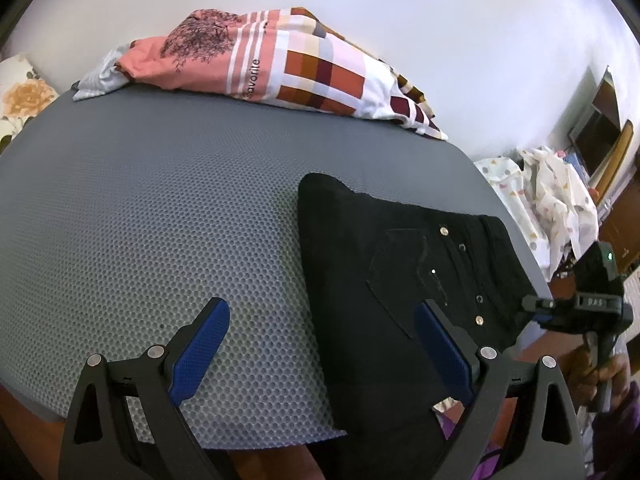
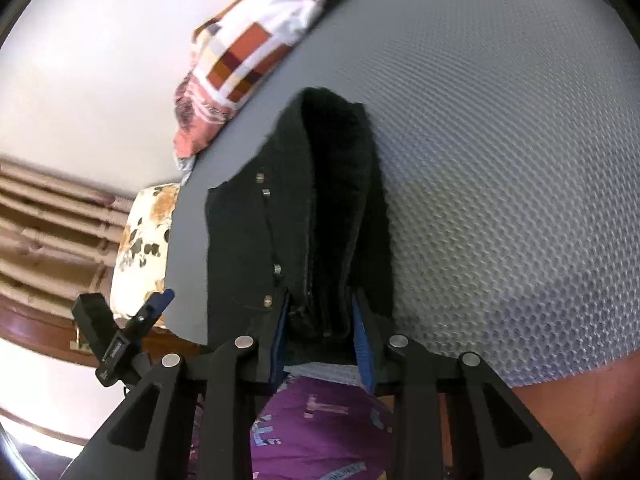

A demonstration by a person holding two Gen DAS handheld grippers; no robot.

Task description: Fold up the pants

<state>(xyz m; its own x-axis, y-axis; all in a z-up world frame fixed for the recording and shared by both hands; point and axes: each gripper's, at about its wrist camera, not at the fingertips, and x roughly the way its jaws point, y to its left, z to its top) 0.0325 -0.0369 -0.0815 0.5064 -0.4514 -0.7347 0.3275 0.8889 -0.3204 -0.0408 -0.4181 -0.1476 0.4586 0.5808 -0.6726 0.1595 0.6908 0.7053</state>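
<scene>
The black pants (image 1: 400,248) lie folded into a thick stack on the right part of the grey honeycomb mat (image 1: 140,220), with the button fly facing up. My left gripper (image 1: 322,306) is open; its left blue pad is above bare mat and its right one above the pants. At the stack's right edge my right gripper (image 1: 532,308) bites the cloth. In the right wrist view the pants (image 2: 328,200) run away from me, and my right gripper (image 2: 320,296) is shut on their near folded edge, a blue pad on each side. The left gripper (image 2: 166,296) shows at the left.
A patterned orange, white and maroon bedding heap (image 1: 280,64) lies along the mat's far edge. A floral pillow (image 1: 20,96) sits at the far left. A pile of pale printed laundry (image 1: 540,200) is off the mat to the right. The person's purple clothing (image 2: 320,420) is below the right gripper.
</scene>
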